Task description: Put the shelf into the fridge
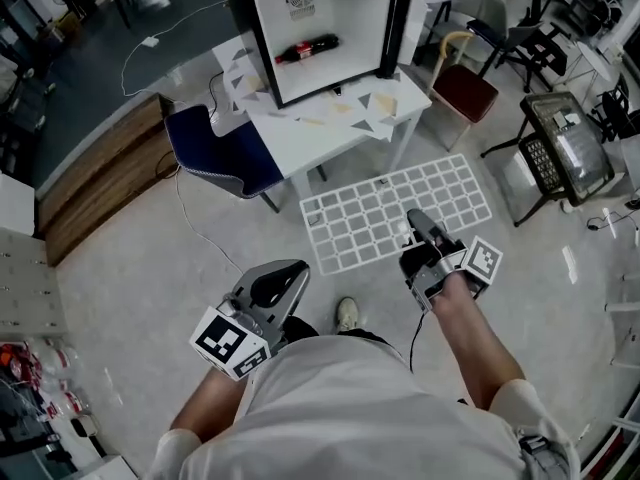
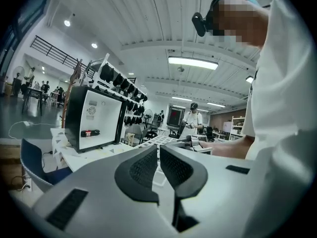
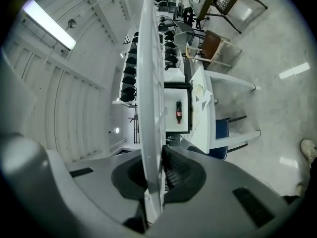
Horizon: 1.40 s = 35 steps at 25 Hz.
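My right tool (image 1: 418, 226) is pinching the white grid shelf (image 1: 370, 218) by its near edge, holding it roughly level in the air over the floor, well short of the open fridge (image 1: 350, 13) on the tabletop (image 1: 330, 133). Left tool (image 2: 158, 151) looks pressed together and empty, though a thin slit may show between the pads. Pickup's done; what's left is the carry and sliding the shelf in above the bottle (image 1: 308, 48) lying inside.

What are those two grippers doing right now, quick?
Left gripper: closed, holding nothing.
Right gripper: closed on the white shelf.
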Available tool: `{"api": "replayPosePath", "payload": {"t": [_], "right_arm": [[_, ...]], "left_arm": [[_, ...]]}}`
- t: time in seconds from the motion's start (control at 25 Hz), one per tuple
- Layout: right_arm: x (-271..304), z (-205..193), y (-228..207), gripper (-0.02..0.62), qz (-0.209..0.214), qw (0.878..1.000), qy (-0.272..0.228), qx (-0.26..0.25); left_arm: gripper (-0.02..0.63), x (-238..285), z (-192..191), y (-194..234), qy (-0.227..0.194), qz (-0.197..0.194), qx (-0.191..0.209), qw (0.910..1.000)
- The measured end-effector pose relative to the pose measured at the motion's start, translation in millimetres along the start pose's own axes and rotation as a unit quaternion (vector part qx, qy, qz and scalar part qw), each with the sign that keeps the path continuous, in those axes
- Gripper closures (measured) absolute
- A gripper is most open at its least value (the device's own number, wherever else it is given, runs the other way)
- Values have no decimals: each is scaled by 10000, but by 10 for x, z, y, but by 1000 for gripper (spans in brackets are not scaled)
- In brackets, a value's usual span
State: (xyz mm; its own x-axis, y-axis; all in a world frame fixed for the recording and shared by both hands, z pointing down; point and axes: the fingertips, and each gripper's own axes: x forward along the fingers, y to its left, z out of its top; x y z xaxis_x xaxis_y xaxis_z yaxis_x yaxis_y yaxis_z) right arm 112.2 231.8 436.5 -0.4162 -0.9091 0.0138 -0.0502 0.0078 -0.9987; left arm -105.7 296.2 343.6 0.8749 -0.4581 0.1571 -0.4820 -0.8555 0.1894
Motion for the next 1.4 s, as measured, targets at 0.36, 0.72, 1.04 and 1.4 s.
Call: {"api": "replayPosePath", "payload": {"t": [0.36, 0.72, 1.04, 1.4], "right_arm": [[921, 514, 56, 567, 118, 9998, 143, 62], [1788, 807, 103, 566, 57, 10000, 68, 41], [2331, 988, 158, 566, 230, 9996, -112, 110], [3048, 1377, 178, 566, 224, 9992, 326, 44]], "left_arm": [[577, 489, 152, 545, 31, -107, -254, 9996], [577, 889, 468, 1420, 53, -486, -151, 9987], [577, 1054, 623, 1935, 17, -813, -266, 9963], [577, 1508, 804, 2285, -31, -518, -239, 9984]]}}
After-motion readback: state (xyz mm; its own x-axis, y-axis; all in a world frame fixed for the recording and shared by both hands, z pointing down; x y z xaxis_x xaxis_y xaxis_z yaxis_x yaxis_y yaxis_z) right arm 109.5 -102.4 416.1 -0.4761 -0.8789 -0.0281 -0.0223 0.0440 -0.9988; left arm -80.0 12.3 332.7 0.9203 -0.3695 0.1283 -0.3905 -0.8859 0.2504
